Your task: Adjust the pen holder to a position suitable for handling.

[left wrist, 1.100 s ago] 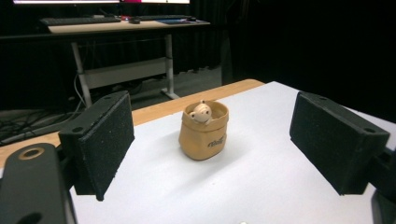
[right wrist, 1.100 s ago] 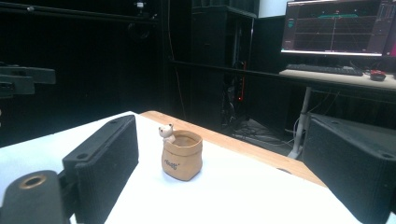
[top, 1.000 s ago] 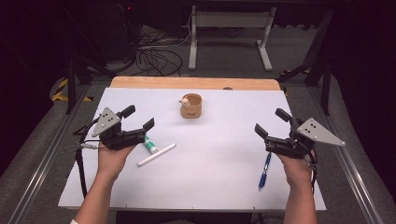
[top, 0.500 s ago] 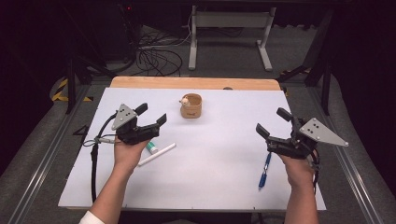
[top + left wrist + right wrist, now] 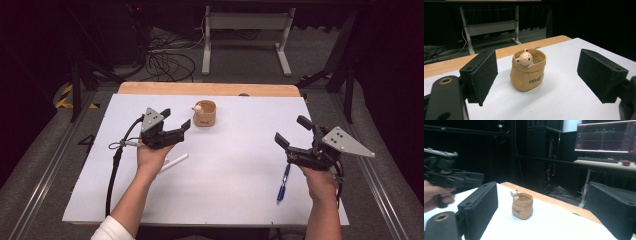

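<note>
A small tan pouch-shaped cup (image 5: 204, 114) is standing near the far edge of the white table (image 5: 230, 190), and a little cream bear figure (image 5: 524, 58) is peeking over its rim. The left gripper (image 5: 175, 127) is hovering just short of it, jaws spread wide and holding nothing. The right gripper (image 5: 291, 132) is gaping empty too, well apart near the right edge. The high view is adding a blue pen (image 5: 283, 182) and a white tube (image 5: 174, 162).

A dark room with grey carpeted floor (image 5: 240, 65). A white metal desk frame (image 5: 245, 30) stands beyond the table's pale wooden edge (image 5: 210, 89), beside tangled black cables (image 5: 165, 60). A lit computer monitor (image 5: 605, 136) glows.
</note>
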`<state>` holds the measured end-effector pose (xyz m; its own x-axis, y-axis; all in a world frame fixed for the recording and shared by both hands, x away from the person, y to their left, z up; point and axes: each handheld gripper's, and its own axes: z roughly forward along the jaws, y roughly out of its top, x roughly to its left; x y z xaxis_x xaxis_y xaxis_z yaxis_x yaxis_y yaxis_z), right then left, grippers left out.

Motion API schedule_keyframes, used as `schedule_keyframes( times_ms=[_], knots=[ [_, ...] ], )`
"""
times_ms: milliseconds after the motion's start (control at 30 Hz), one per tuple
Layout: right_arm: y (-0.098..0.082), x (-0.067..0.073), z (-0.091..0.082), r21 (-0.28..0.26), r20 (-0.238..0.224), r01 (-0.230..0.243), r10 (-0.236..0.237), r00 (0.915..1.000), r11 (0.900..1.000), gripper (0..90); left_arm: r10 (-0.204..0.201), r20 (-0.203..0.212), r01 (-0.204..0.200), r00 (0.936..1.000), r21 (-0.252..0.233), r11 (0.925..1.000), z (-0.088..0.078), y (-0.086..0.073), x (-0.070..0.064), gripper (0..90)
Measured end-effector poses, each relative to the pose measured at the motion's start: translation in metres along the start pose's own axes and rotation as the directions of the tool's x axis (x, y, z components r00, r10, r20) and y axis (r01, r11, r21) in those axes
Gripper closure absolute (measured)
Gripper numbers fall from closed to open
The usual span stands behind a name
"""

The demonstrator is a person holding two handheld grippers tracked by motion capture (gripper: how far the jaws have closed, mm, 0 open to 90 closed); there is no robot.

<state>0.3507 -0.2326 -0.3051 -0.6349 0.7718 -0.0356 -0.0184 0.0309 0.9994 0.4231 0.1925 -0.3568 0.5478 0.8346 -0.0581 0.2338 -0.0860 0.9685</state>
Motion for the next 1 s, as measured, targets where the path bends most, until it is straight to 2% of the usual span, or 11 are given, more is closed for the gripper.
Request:
schedule_keyframes(
  times_ms=[167, 533, 733, 1000],
  knots=[
    [0.001, 0.001, 0.000, 0.002, -0.009, -0.006, 0.006, 0.9999, 1.000, 11.5, 0.004, -0.024, -0.004, 0.9997, 0.012, 0.9999, 0.013, -0.003, -0.001, 17.9],
    [0.001, 0.001, 0.000, -0.004, -0.017, -0.007, 0.006, 0.9998, 1.000, 11.5, -0.096, -0.037, 0.097, 0.9947, 0.019, 0.9951, 0.036, -0.012, 0.003, 19.7],
    [0.001, 0.002, 0.001, 0.001, -0.017, -0.009, 0.009, 0.9998, 1.000, 11.6, -0.091, -0.065, 0.094, 0.9937, 0.042, 0.9947, 0.048, -0.015, 0.004, 20.5],
    [0.001, 0.001, 0.001, 0.002, -0.017, -0.014, 0.014, 0.9998, 1.000, 11.6, -0.103, -0.093, 0.110, 0.9903, 0.067, 0.9917, 0.063, -0.018, 0.005, 21.8]
  ],
)
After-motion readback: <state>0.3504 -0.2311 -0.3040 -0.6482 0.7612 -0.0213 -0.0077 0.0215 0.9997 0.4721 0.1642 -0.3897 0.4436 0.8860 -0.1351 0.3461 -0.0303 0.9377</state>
